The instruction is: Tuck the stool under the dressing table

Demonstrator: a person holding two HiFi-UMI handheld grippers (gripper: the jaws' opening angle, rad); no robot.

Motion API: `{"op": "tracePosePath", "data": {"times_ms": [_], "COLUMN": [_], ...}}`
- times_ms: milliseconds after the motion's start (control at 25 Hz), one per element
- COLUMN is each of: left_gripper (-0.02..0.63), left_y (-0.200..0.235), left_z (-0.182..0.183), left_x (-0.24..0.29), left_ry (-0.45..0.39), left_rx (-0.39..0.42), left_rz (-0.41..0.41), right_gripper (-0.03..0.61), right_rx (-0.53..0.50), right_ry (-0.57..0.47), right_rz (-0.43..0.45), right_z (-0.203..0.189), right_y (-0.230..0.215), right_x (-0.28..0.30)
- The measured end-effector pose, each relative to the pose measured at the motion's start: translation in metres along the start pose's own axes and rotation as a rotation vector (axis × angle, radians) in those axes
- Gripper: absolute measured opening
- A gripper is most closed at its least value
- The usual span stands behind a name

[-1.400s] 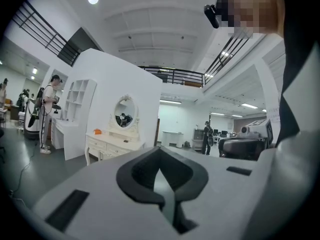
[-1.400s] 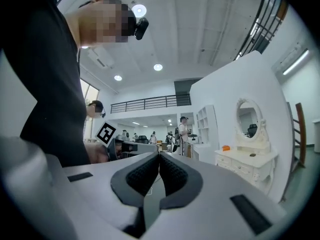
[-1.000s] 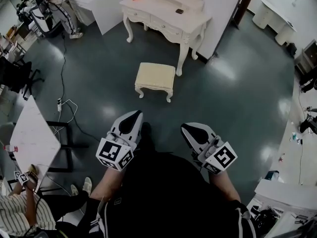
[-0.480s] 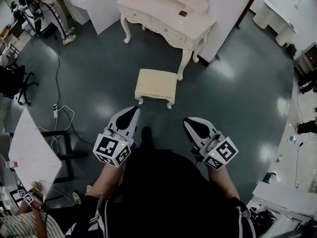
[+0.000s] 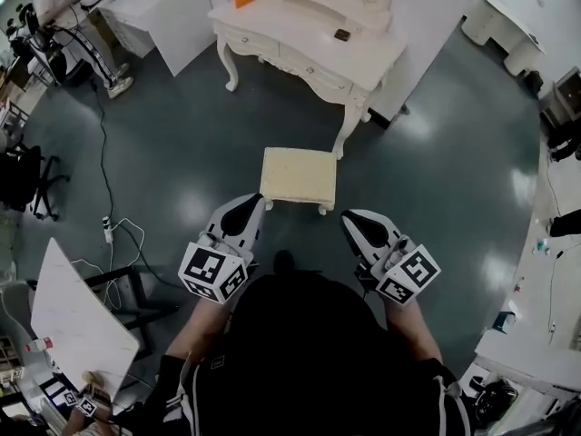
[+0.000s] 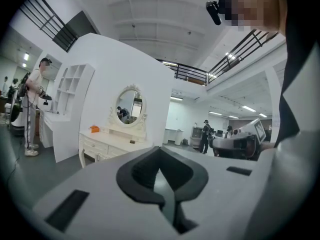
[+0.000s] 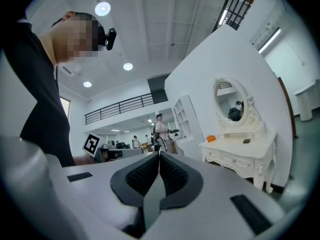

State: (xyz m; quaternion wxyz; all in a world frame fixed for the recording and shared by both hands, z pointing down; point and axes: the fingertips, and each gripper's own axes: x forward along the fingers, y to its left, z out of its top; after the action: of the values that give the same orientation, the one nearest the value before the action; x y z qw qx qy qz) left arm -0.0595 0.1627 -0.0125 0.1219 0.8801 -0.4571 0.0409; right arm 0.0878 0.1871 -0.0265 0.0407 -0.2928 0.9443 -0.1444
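A cream cushioned stool (image 5: 298, 176) with short curved legs stands on the dark floor in front of the white dressing table (image 5: 309, 48), out from under it. My left gripper (image 5: 252, 205) hovers just near of the stool's left front corner, shut and empty. My right gripper (image 5: 351, 219) hangs near the stool's right front corner, also shut with nothing in it. In the left gripper view the dressing table (image 6: 107, 144) with its oval mirror (image 6: 129, 104) stands ahead at left; in the right gripper view the dressing table (image 7: 240, 151) stands at right.
A white partition wall (image 5: 427, 25) backs the dressing table. A white table (image 5: 77, 312) stands at lower left, with a cable and power strip (image 5: 109, 230) on the floor. A person (image 5: 64, 21) stands at far left, white furniture (image 5: 504, 25) at far right.
I have walked toward the stool and dressing table: both grippers, still shut, now sit right at the stool's near edge, where before a stretch of floor lay between.
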Motion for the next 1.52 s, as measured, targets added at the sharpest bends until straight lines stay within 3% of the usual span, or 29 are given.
{"op": "tracePosePath", "data": {"times_ms": [200, 520, 800, 1120, 1520], "left_gripper": [0.005, 0.005, 0.005, 0.005, 0.005], "left_y": [0.038, 0.067, 0.072, 0.099, 0.144], "left_z": [0.002, -0.004, 0.009, 0.01, -0.035], "left_x": [0.012, 0.04, 0.106, 0.159, 0.188], "left_ry": [0.044, 0.056, 0.091, 0.133, 0.22], "left_rx": [0.018, -0.029, -0.067, -0.1, -0.123], "left_rz": [-0.023, -0.006, -0.02, 0.059, 0.063], "right_gripper": [0.02, 0.02, 0.02, 0.02, 0.02], "right_rx": [0.042, 0.094, 0.14, 0.261, 0.336], "right_ry": [0.028, 0.071, 0.089, 0.082, 0.167], "right_rz": [-0.016, -0.013, 0.012, 0.048, -0.002], "right_z": [-0.008, -0.015, -0.01, -0.017, -0.06], "right_y": [-0.014, -0.049, -0.114, -0.189, -0.219], "right_x": [0.038, 0.067, 0.087, 0.118, 0.148]}}
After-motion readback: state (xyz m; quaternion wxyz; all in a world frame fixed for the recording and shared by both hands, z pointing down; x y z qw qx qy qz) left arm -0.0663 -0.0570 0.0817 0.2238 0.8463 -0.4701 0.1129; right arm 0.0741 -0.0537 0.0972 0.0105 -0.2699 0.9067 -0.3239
